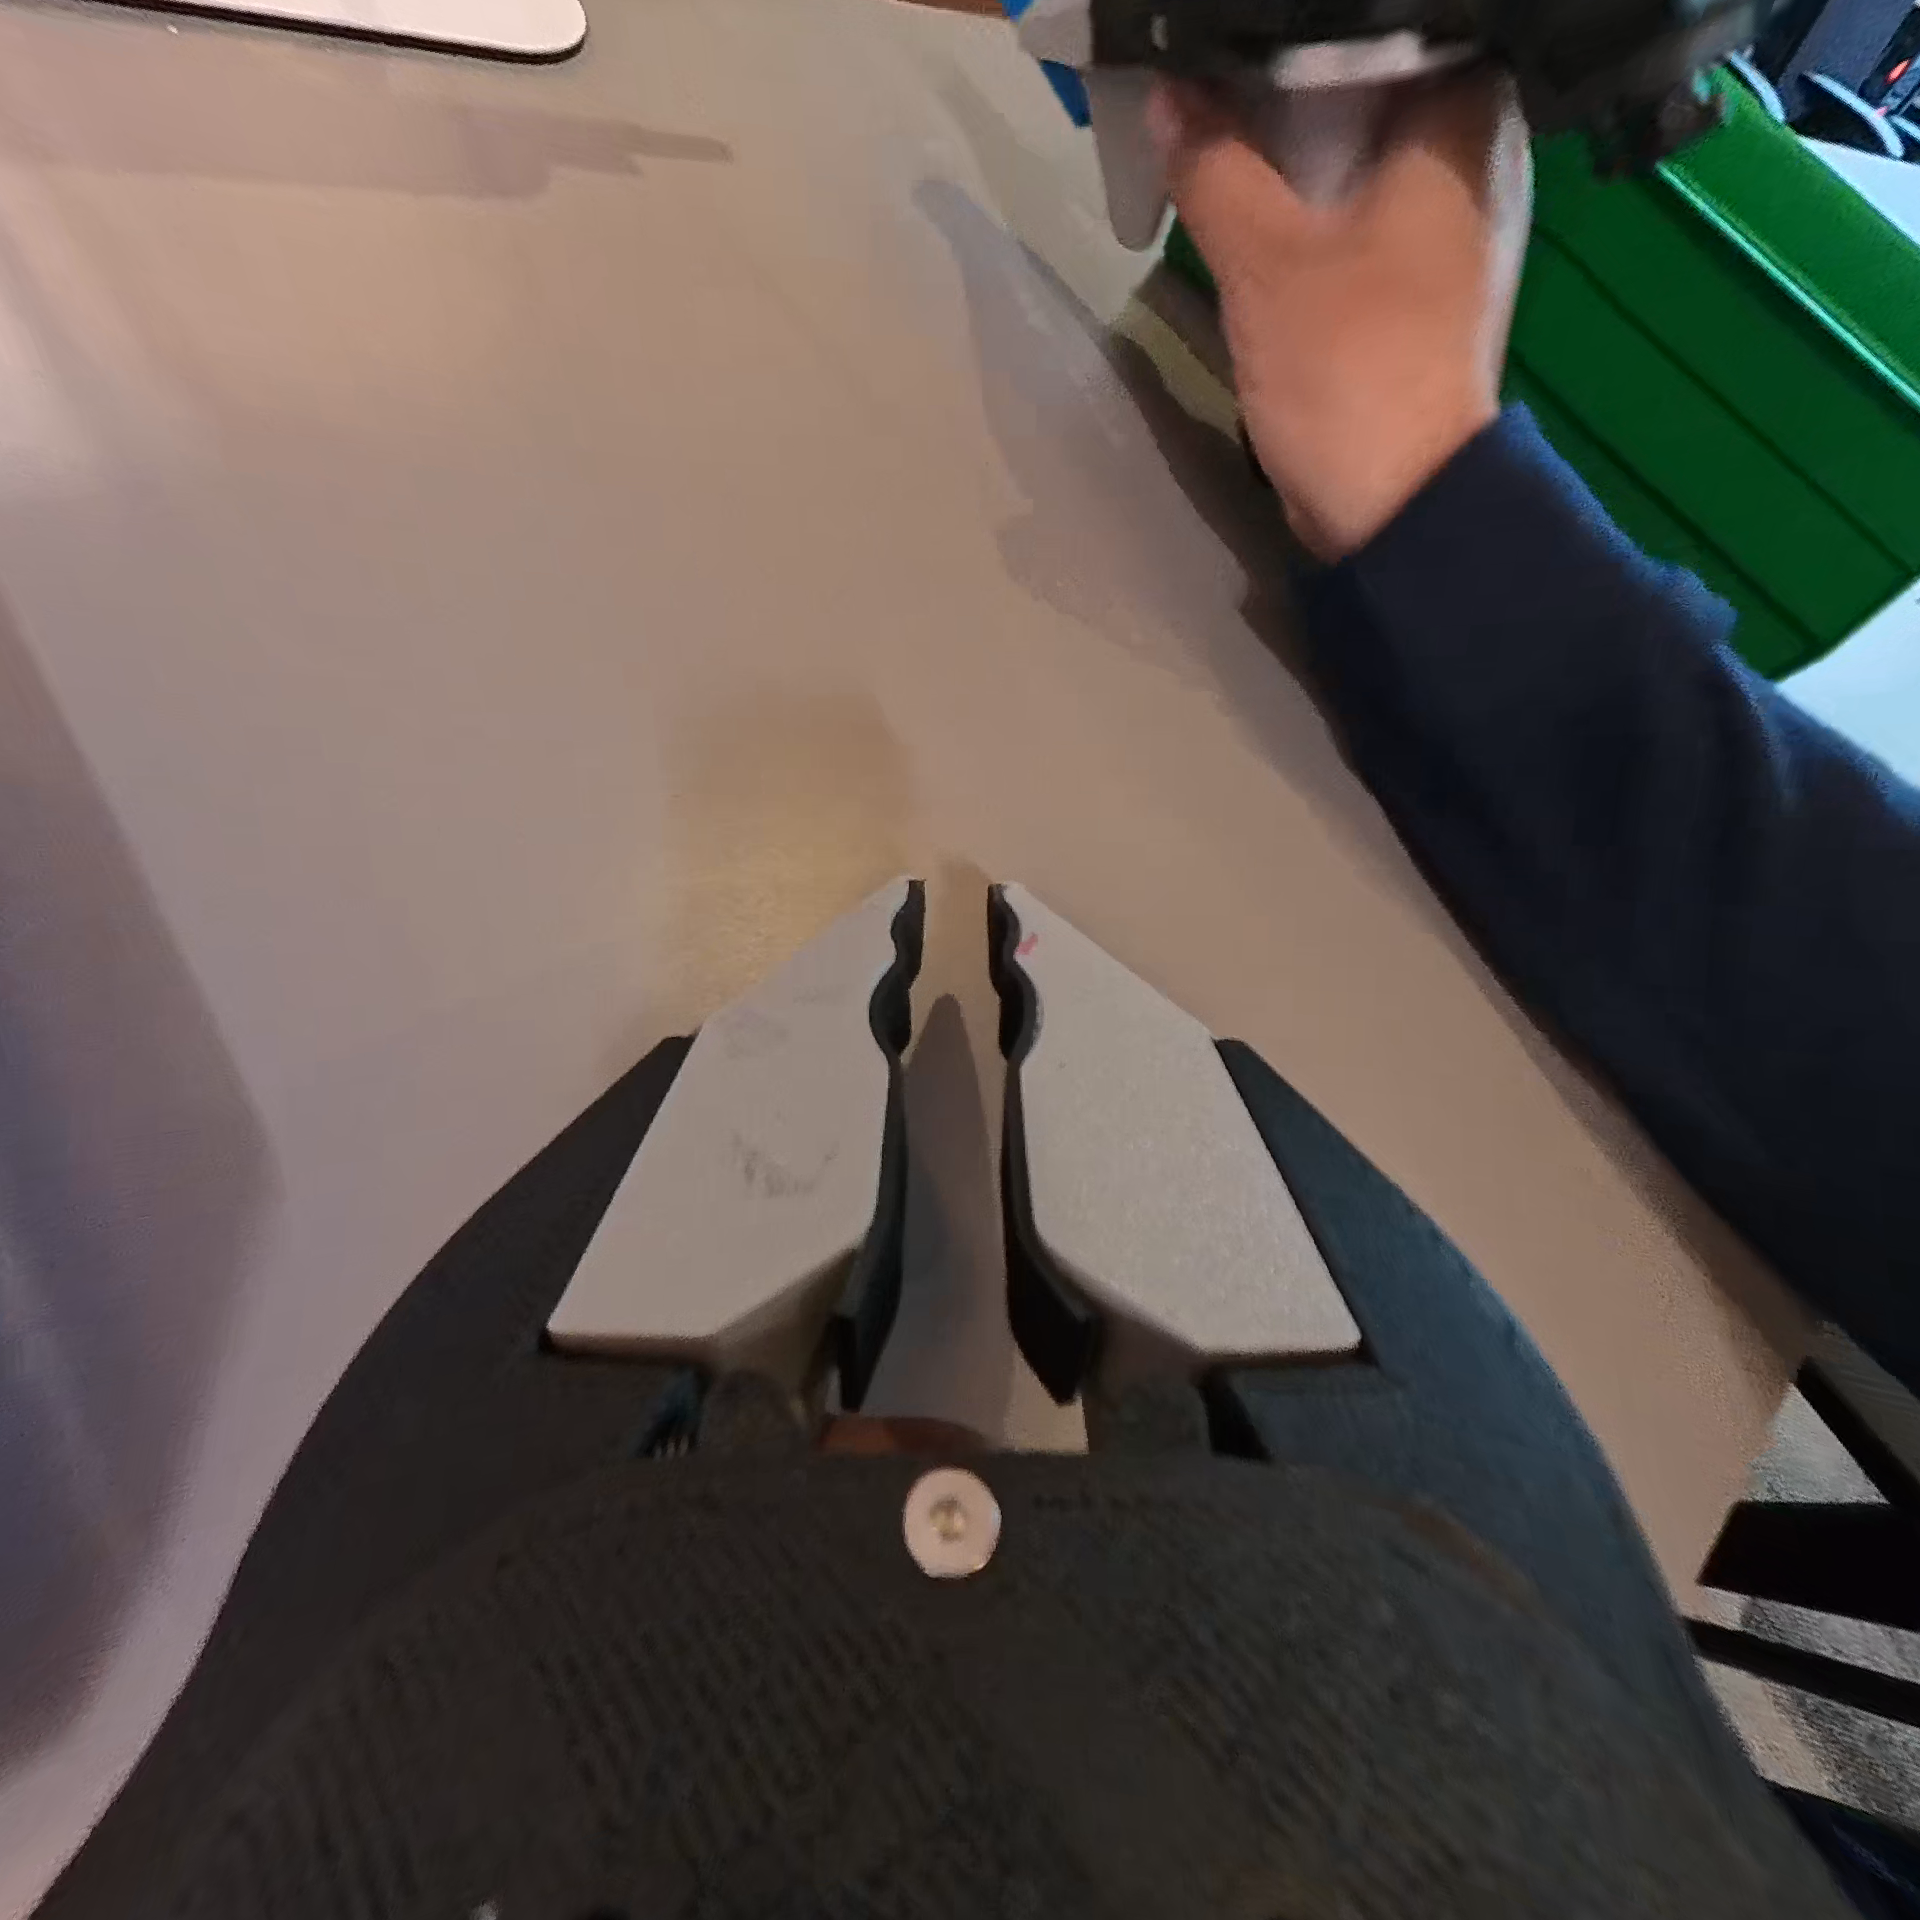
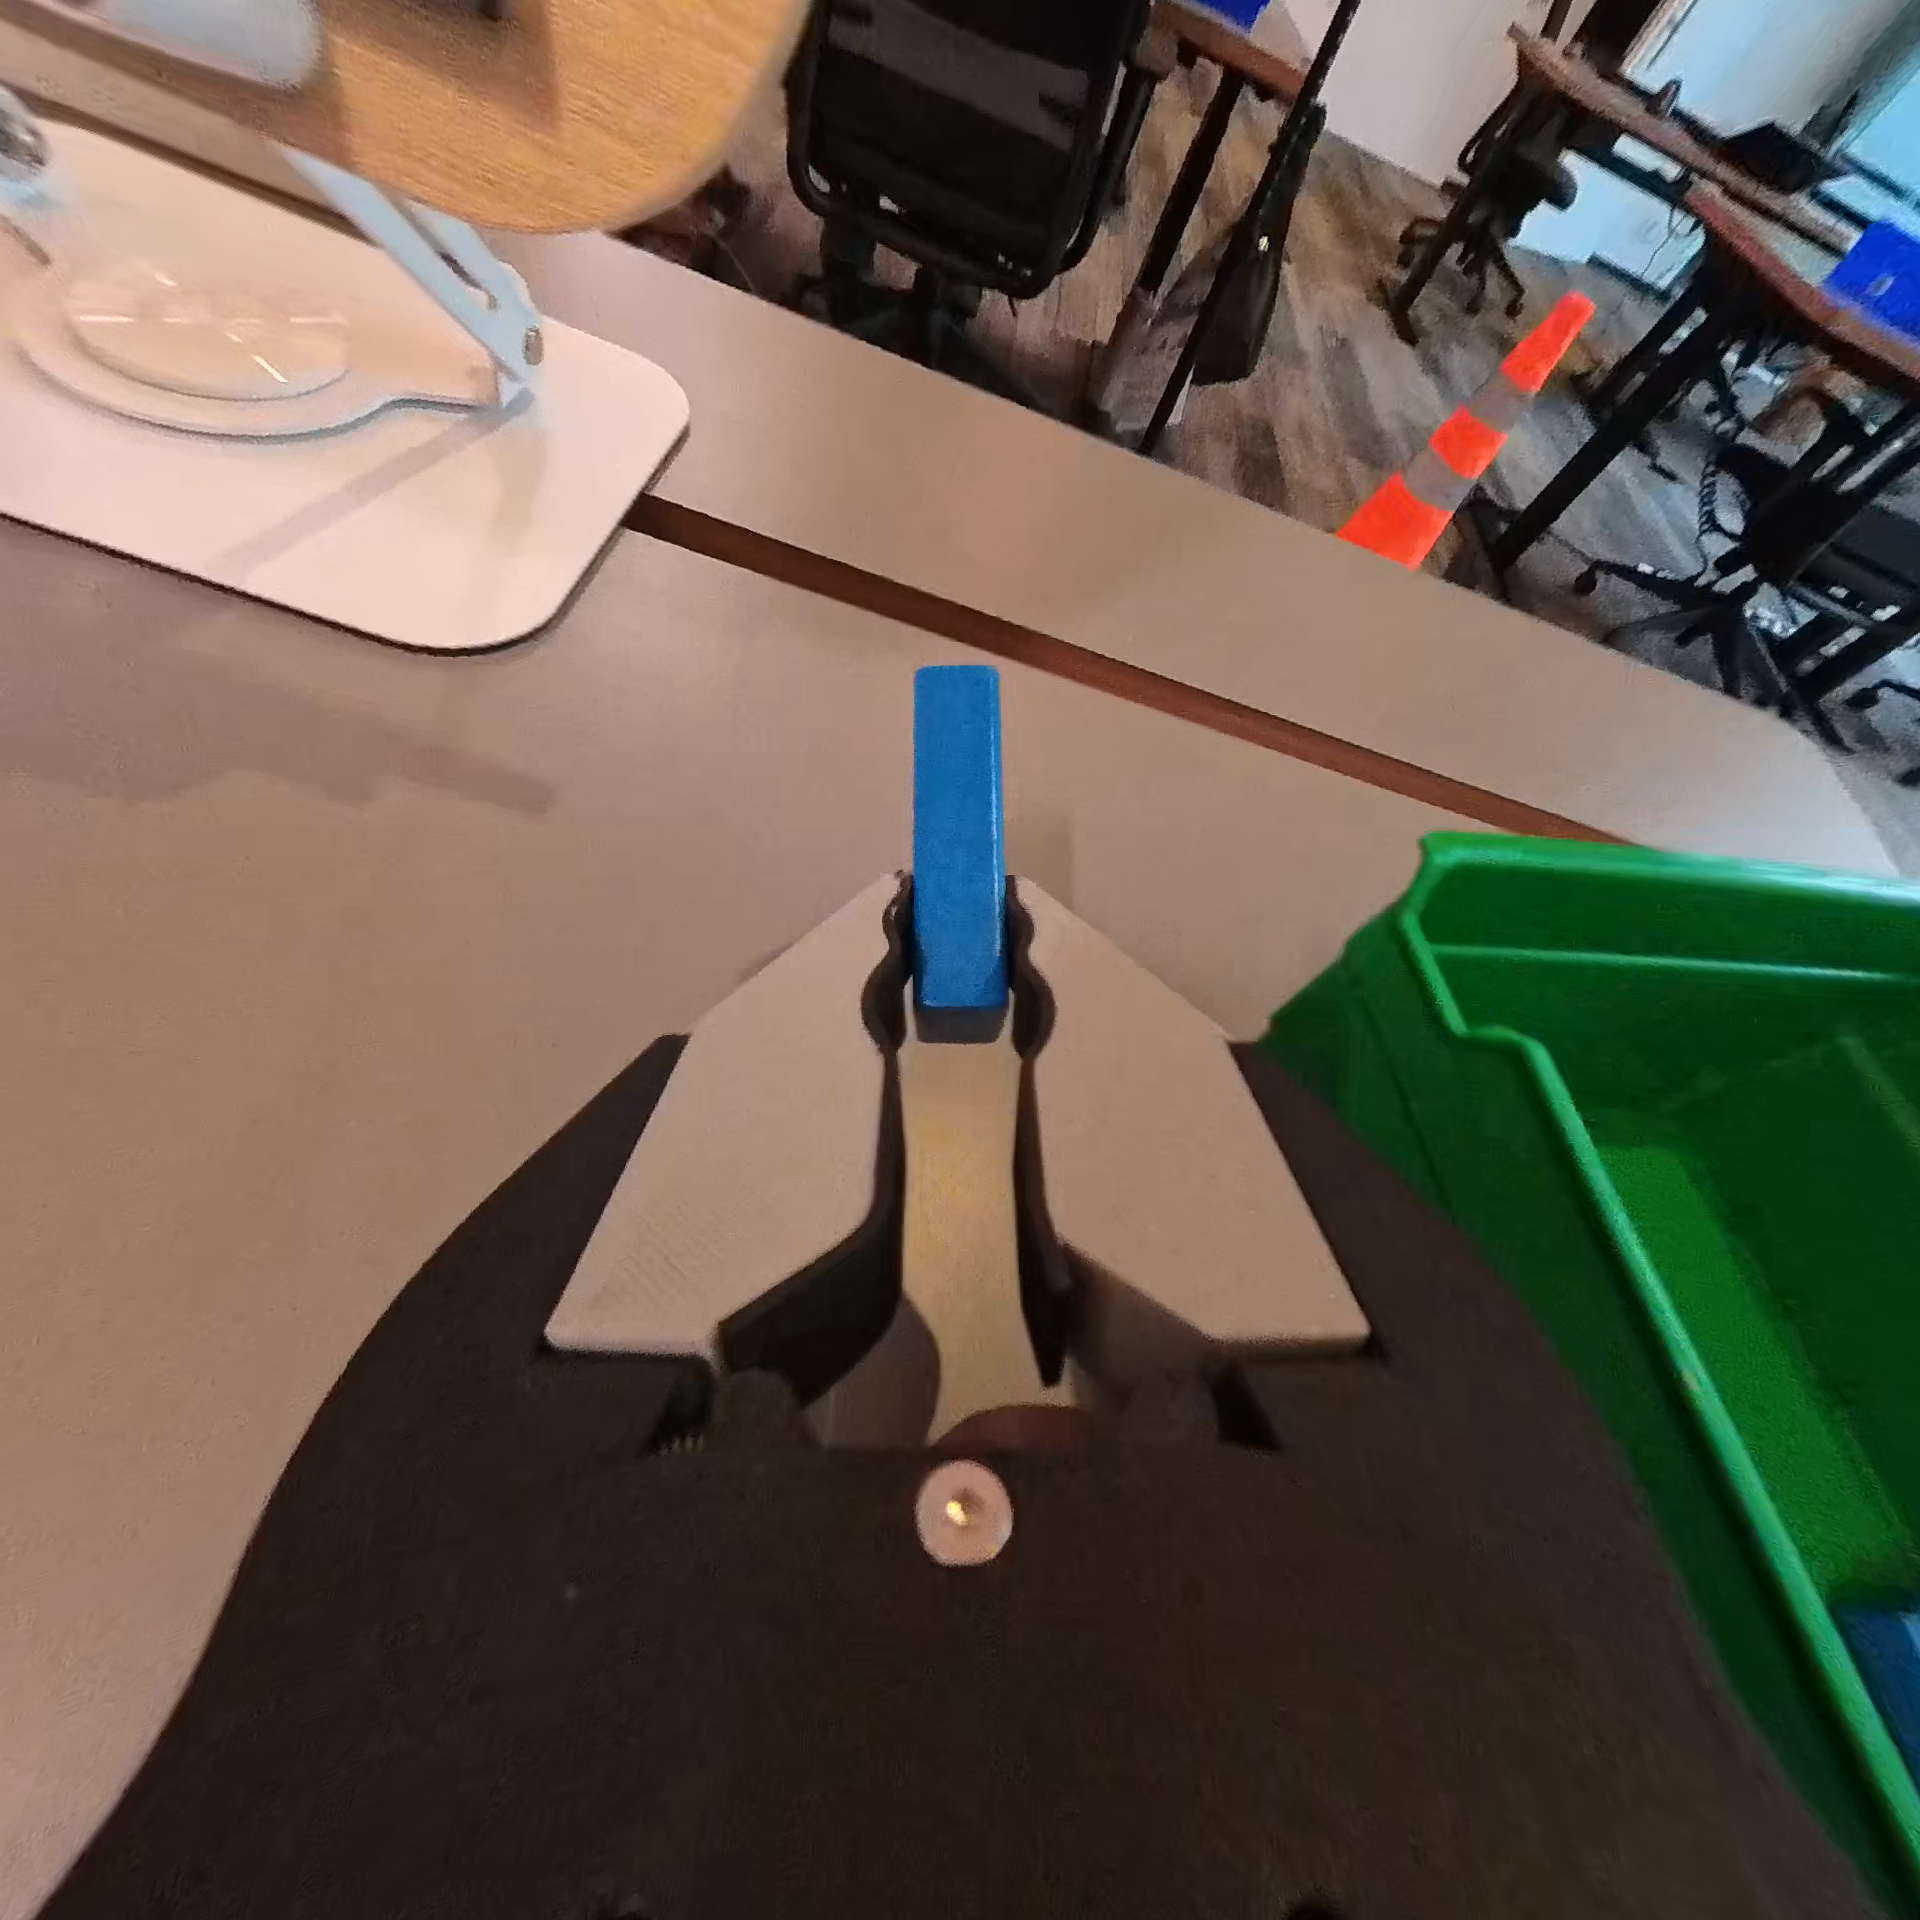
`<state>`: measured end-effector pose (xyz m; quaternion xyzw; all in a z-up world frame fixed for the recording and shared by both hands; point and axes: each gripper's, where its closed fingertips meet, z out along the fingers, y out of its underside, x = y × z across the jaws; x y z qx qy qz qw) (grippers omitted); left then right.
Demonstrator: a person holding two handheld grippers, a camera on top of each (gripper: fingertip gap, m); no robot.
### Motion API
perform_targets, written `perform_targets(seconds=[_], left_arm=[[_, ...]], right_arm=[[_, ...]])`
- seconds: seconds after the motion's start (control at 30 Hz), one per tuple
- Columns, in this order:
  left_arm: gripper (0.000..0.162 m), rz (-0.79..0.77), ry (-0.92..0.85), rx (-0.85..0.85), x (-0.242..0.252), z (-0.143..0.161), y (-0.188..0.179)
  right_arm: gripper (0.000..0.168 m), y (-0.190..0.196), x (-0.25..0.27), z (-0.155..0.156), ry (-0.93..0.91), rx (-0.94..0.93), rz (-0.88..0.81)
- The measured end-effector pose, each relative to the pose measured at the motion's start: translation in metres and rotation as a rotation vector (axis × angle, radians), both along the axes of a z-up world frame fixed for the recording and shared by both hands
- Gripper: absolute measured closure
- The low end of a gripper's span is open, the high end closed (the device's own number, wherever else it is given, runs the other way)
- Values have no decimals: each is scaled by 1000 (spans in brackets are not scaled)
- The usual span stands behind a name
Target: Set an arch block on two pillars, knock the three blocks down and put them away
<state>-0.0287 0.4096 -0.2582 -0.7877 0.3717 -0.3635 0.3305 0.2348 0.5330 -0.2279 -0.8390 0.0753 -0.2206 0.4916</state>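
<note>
At the far left of the right wrist view a white rounded stand base (image 2: 343, 488) lies on the grey-brown table (image 2: 312, 987), with a pale wooden disc (image 2: 582, 114) above it. Nearer the middle, the right gripper (image 2: 956, 935) is clamped on a blue block (image 2: 958, 831); the block stands up from between the fingertips, lifted off the table. Just to the right sits a green bin (image 2: 1621, 1143), open side up, with something blue low inside its near end (image 2: 1881, 1673), too little showing to tell what it is. Far right, beyond the table, an orange and white cone (image 2: 1475, 436) stands on the floor among chairs and desks.

In the left wrist view the left gripper (image 1: 954, 904) hangs over bare table (image 1: 416, 520) with its jaws a narrow gap apart and nothing between them. To the far right a hand (image 1: 1371, 343) in a dark blue sleeve (image 1: 1621, 831) holds the other gripper, with the green bin (image 1: 1745, 416) behind it. This view is blurred
</note>
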Motion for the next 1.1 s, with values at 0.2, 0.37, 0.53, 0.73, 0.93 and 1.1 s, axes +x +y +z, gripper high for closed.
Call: perform_targets(seconds=[0.2, 0.37, 0.53, 0.73, 0.93, 1.1], left_arm=[[153, 16, -28, 8, -3, 4, 1], [152, 21, -62, 16, -6, 10, -1], [152, 25, -55, 5, -6, 8, 0], [152, 17, -30, 3, -5, 4, -1], [147, 10, -44, 1, -5, 6, -2], [144, 7, -54, 3, -5, 7, -2]], right_arm=[[155, -72, -56, 61, -163, 183, 81], [155, -156, -63, 118, -297, 378, 28], [155, -234, -30, 162, -253, 483, -60], [152, -255, 55, 115, 5, 140, -128], [128, -270, 57, 112, 109, 265, -29], [118, -269, 31, 121, 128, 247, 116]])
